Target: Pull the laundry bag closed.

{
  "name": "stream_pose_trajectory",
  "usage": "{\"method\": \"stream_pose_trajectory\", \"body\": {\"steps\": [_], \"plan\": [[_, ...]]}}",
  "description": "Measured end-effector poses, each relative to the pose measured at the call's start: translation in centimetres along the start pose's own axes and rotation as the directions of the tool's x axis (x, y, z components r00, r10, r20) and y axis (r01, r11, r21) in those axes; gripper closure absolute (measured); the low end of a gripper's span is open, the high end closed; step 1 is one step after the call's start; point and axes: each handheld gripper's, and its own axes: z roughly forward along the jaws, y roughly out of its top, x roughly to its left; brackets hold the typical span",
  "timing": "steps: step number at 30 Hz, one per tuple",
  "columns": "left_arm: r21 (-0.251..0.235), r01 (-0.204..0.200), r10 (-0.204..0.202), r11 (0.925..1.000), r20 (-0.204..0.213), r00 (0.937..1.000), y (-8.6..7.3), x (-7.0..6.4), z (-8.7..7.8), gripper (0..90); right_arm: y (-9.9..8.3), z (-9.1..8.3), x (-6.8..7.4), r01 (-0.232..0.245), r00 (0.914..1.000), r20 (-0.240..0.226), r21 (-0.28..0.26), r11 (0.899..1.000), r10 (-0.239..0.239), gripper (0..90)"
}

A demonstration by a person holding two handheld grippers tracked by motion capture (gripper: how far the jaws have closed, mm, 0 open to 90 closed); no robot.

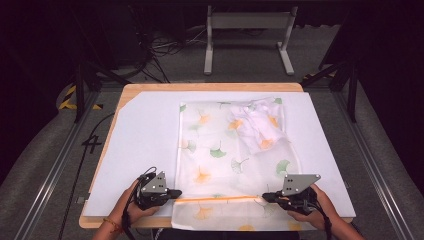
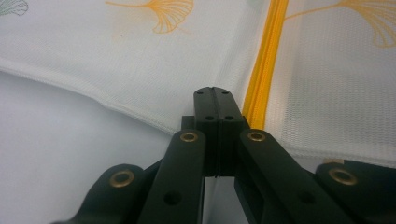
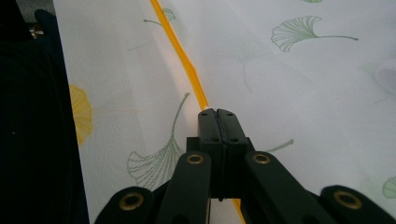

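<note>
A white mesh bag (image 1: 230, 150) printed with green and orange ginkgo leaves lies flat on the white board (image 1: 145, 140). A yellow zipper (image 1: 220, 199) runs across its near end. Something white and crumpled (image 1: 257, 125) sits in the bag's far right part. My left gripper (image 1: 179, 193) is shut at the zipper's left end, pinching the bag's edge (image 2: 140, 84) beside the yellow zipper (image 2: 264, 70). My right gripper (image 1: 264, 196) is shut at the zipper's right end. In the right gripper view the yellow zipper (image 3: 184, 56) runs straight into my shut gripper (image 3: 217, 112).
The board rests on a wooden table (image 1: 210, 86). The bag's near end overhangs the front edge. Bare board lies left and right of the bag. Beyond the table stand a metal frame (image 1: 247, 30) and floor cables (image 1: 160, 47).
</note>
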Motion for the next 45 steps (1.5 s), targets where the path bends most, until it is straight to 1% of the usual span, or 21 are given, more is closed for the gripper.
{"method": "stream_pose_trajectory", "body": {"steps": [9, 18, 25, 33, 35, 45], "plan": [[-0.002, 0.001, -0.001, 1.0000, 0.000, 1.0000, 0.0, 0.0, 0.0, 90.0, -0.5, -0.7, -0.3, -0.007, 0.9998, 0.019, -0.005, 1.000, 0.007, 90.0], [-0.001, 0.003, -0.003, 1.0000, -0.002, 1.0000, 0.0, 0.0, 0.0, 90.0, -1.1, -1.5, -0.5, -0.024, 0.9990, 0.036, -0.007, 1.000, 0.024, 90.0], [-0.005, 0.004, -0.004, 1.0000, 0.007, 1.0000, 0.0, 0.1, 0.0, 90.0, -1.6, -2.1, -0.8, -0.029, 0.9985, 0.046, -0.010, 1.000, 0.029, 90.0], [-0.002, 0.000, 0.000, 1.0000, 0.006, 1.0000, 0.0, 0.1, 0.0, 90.0, -1.9, -2.4, -0.8, -0.025, 0.9990, 0.036, -0.011, 1.000, 0.025, 90.0], [-0.003, 0.001, -0.001, 1.0000, 0.006, 1.0000, 0.0, 0.1, 0.0, 90.0, -2.0, -2.6, -0.8, -0.028, 0.9987, 0.043, -0.010, 1.000, 0.028, 90.0], [-0.003, 0.001, -0.001, 1.0000, 0.007, 1.0000, 0.0, 0.1, 0.0, 90.0, -2.3, -3.1, -1.0, -0.028, 0.9985, 0.047, -0.009, 1.000, 0.028, 90.0]]}}
